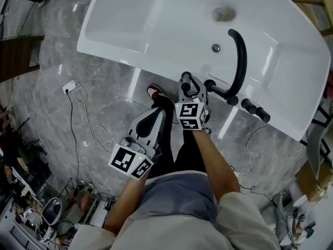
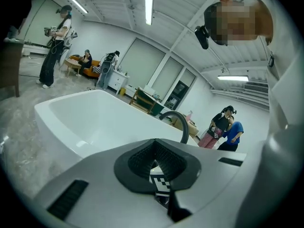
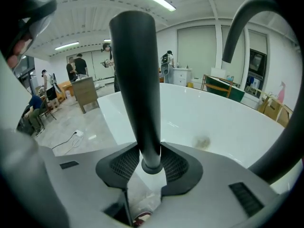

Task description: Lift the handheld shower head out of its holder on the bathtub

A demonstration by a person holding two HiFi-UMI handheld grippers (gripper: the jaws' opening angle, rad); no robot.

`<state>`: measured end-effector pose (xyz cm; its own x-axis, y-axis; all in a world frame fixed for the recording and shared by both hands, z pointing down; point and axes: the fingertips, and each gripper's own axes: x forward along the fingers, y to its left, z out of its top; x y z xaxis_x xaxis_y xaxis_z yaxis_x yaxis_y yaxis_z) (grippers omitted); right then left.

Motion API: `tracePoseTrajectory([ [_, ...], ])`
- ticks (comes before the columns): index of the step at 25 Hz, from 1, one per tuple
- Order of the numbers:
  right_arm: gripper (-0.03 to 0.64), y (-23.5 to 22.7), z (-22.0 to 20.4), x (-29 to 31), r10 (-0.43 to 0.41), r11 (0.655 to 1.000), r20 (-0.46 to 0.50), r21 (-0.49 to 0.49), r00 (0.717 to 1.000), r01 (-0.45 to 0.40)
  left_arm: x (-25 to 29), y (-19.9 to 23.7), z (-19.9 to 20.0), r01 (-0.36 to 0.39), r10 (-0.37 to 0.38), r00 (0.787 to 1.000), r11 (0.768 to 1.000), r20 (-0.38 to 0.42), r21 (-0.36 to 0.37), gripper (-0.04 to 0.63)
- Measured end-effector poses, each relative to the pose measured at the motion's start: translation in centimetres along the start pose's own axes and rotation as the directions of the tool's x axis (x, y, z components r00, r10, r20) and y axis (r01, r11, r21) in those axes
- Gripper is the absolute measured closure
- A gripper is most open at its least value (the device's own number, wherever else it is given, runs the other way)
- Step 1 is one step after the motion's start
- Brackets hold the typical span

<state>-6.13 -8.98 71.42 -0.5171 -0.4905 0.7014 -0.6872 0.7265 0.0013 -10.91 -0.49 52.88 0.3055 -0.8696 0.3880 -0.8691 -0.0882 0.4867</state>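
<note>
The black handheld shower head [image 3: 137, 80] stands upright on the rim of the white bathtub [image 1: 130, 61]. My right gripper [image 1: 188, 83] is down around it. In the right gripper view the handle's lower end sits between the two open jaws [image 3: 152, 167], and the pads flank it closely. From the head view the gripper hides most of the shower head. The curved black faucet spout [image 1: 240, 61] rises just right of it. My left gripper [image 1: 157, 114] hangs lower and to the left, over the floor beside the tub, shut and empty.
Two black tap knobs [image 1: 255, 110] sit on the rim right of the spout. A white socket strip with its cable [image 1: 70, 87] lies on the marble floor. The person's red shoe [image 1: 153, 91] is by the tub. Several people [image 2: 57, 42] stand far off in the room.
</note>
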Motion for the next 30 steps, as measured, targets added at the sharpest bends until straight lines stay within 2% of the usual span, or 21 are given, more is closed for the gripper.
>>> tracePoseTrajectory([
  [6, 0.477, -0.3, 0.4, 0.7, -0.005, 1.000, 0.005, -0.018, 1.000, 0.005, 0.0, 0.9, -0.6, 0.010, -0.011, 0.999, 1.000, -0.034, -0.023, 0.589],
  [15, 0.476, -0.2, 0.0, 0.3, 0.022, 1.000, -0.013, -0.017, 1.000, -0.023, 0.2, 0.9, -0.4, 0.015, -0.016, 1.000, 0.999, -0.022, -0.029, 0.591],
  [30, 0.476, 0.5, 2.3, -3.4, 0.061, 0.997, 0.048, -0.051, 0.997, -0.058, 0.2, 0.2, 0.0, 0.004, -0.004, 1.000, 0.999, 0.006, -0.039, 0.591],
])
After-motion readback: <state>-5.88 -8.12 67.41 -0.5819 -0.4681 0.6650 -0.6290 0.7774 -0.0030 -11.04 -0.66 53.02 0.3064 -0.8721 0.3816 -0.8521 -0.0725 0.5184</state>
